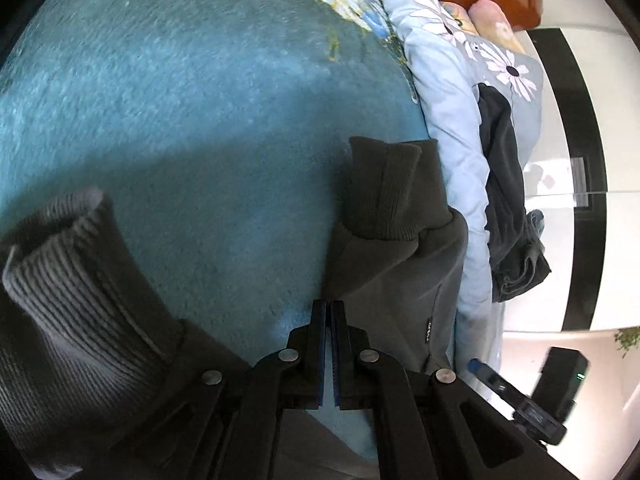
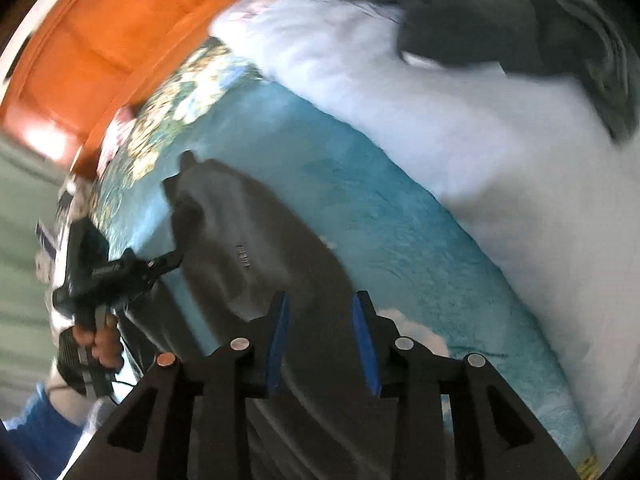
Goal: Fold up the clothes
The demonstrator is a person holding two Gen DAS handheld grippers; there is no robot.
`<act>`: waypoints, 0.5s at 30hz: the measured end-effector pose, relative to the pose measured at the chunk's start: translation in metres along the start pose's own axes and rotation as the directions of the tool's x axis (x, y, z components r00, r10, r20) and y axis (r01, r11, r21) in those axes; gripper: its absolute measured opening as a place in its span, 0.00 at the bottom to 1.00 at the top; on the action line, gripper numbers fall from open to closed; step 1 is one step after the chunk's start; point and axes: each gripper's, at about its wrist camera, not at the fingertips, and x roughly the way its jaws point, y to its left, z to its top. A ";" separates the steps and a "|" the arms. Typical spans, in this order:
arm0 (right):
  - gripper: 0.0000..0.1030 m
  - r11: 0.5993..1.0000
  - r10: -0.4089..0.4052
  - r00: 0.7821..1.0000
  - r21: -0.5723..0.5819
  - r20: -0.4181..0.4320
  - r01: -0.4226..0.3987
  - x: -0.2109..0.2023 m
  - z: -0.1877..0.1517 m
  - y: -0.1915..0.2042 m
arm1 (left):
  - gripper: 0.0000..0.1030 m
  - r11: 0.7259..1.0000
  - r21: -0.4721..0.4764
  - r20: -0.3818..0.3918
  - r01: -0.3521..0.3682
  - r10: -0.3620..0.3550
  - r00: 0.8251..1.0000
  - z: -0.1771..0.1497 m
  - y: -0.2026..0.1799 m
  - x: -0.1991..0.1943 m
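Note:
A dark grey sweatshirt (image 1: pixel 400 264) lies on the teal blanket (image 1: pixel 180 120). One ribbed cuff (image 1: pixel 394 188) is folded up over the body, and the other ribbed cuff (image 1: pixel 52 272) lies close at the lower left. My left gripper (image 1: pixel 329 307) is shut, with its tips at the garment's left edge; whether fabric is pinched does not show. In the right wrist view the left gripper (image 2: pixel 176 258) touches the sweatshirt (image 2: pixel 256 248) at its edge. My right gripper (image 2: pixel 322 304) hangs open just above the dark fabric, with nothing between its pads.
A light blue daisy quilt (image 1: pixel 444 120) is bunched along the blanket's right side, with a pile of dark clothes (image 1: pixel 508 216) on it. An orange headboard (image 2: pixel 108 28) stands beyond. A person's hand (image 2: pixel 100 344) holds the left gripper's handle.

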 end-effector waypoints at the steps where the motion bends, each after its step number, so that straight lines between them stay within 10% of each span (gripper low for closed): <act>1: 0.33 1.000 -0.002 1.000 0.022 -0.020 0.003 0.006 0.000 -0.004 | 0.03 1.000 0.004 -0.002 -0.003 0.003 1.000 0.000 -0.001 0.000; 7: 0.41 0.995 -0.079 0.993 -0.061 -0.088 0.073 0.024 -0.016 -0.001 | 0.03 1.000 0.008 -0.011 -0.007 0.007 1.000 0.000 -0.001 0.000; 10: 0.05 0.994 -0.103 0.991 -0.051 -0.083 0.099 0.026 -0.015 0.000 | 0.03 1.000 0.009 -0.009 -0.003 0.004 1.000 0.000 0.000 0.000; 15: 0.03 0.966 -0.242 0.969 -0.087 0.051 0.245 -0.011 0.013 0.005 | 0.03 0.996 0.035 0.020 0.078 -0.079 0.997 0.000 -0.007 -0.013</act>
